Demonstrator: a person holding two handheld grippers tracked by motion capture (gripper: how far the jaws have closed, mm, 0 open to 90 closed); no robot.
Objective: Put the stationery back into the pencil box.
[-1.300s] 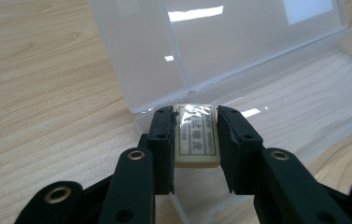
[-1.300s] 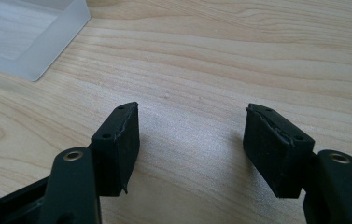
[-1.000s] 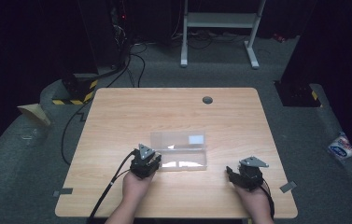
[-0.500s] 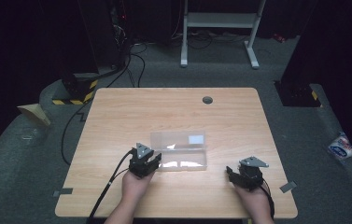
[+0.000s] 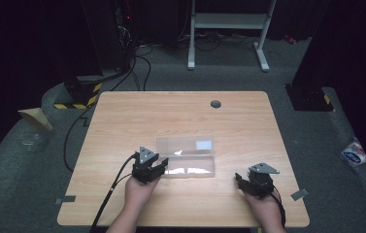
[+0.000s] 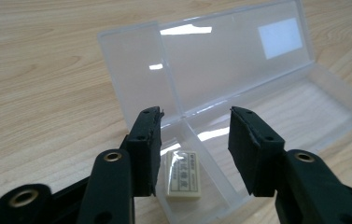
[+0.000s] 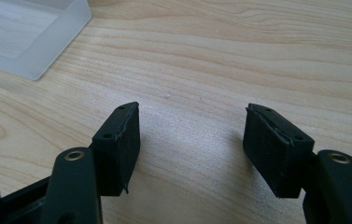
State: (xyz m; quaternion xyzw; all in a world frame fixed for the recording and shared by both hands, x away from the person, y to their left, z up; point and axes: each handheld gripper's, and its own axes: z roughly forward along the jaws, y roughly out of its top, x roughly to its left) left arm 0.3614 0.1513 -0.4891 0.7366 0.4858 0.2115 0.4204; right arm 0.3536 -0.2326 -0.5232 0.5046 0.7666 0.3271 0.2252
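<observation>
A clear plastic box (image 5: pixel 190 165) lies open on the wooden table (image 5: pixel 180 116), its lid (image 6: pixel 239 65) tilted back. A small white eraser (image 6: pixel 183 175) with printed text lies in the box's narrow end compartment. My left gripper (image 5: pixel 158 167) hovers over that end of the box. Its jaws have just been opening, and in the left gripper view they (image 6: pixel 194 116) stand apart above the eraser without touching it. My right gripper (image 5: pixel 241 180) rests open near the table's front right, with bare wood between its fingers (image 7: pixel 192 109). The box's corner (image 7: pixel 29 32) is off to its left.
A round cable port (image 5: pixel 215 104) is set in the table near the far edge. A black cable (image 5: pixel 117 179) trails from the left gripper over the front edge. On the floor around the table are a metal stand (image 5: pixel 229 29), cables and a white packet (image 5: pixel 354 154).
</observation>
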